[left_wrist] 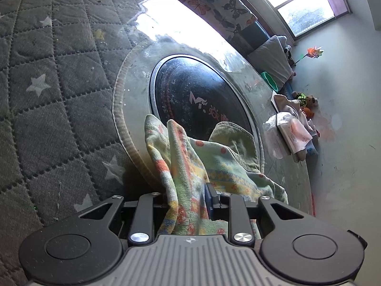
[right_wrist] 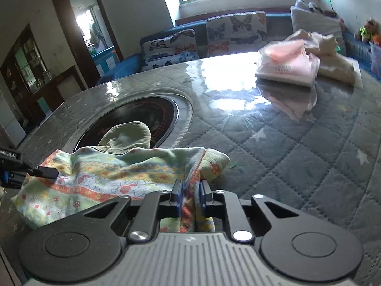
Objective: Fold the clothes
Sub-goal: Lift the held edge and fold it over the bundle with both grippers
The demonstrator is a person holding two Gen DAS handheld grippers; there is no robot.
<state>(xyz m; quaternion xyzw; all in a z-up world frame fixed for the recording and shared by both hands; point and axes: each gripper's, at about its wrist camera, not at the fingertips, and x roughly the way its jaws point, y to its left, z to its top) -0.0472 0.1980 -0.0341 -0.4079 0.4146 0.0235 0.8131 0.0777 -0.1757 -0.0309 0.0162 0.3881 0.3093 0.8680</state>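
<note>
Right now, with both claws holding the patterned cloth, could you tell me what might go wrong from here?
1. The right claw pinches only a bunched edge of the patterned cloth; it might slip out under tension.
2. The olive garment lies under the cloth on the black cooktop and may get dragged along.
3. The left claw grips a thick fold, so layers could shift.

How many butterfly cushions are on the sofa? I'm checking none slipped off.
2 in the right wrist view: one butterfly cushion at the sofa's left, another to its right. More may be hidden.
</note>
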